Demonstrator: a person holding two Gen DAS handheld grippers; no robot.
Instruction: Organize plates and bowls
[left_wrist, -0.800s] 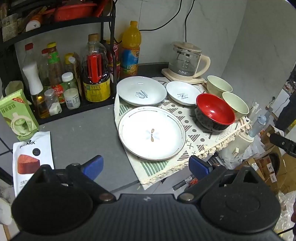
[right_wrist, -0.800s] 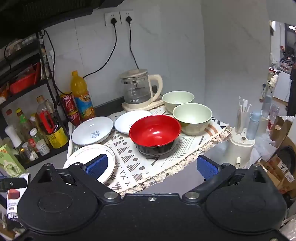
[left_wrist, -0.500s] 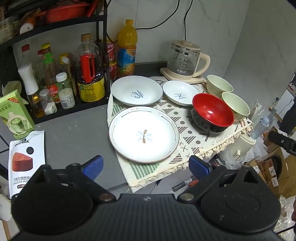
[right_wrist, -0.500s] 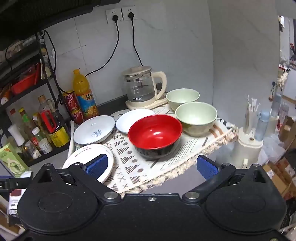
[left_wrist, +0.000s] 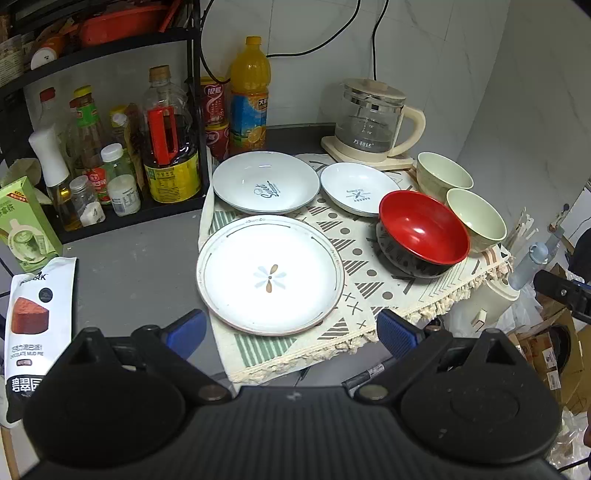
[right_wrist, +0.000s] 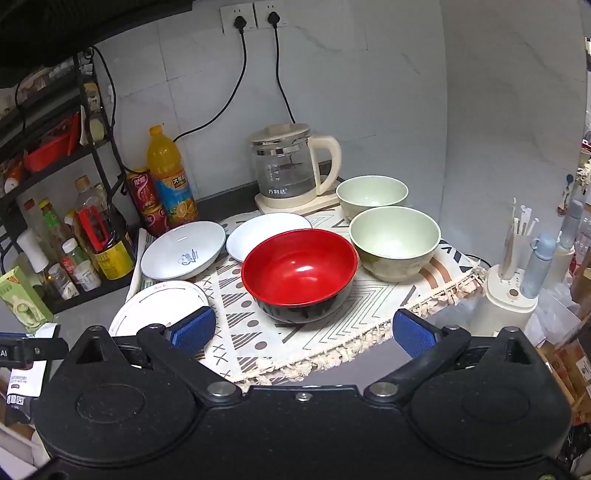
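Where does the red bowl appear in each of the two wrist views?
Left wrist view: the red bowl sits right of centre, on the patterned mat.
Right wrist view: the red bowl sits at centre, just beyond the open fingers.
Shared landmark: the glass kettle behind it.

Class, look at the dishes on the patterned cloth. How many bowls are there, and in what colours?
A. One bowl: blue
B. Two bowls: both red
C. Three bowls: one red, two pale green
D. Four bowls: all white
C: the red bowl sits beside two pale green bowls on the cloth; the remaining dishes are plates.
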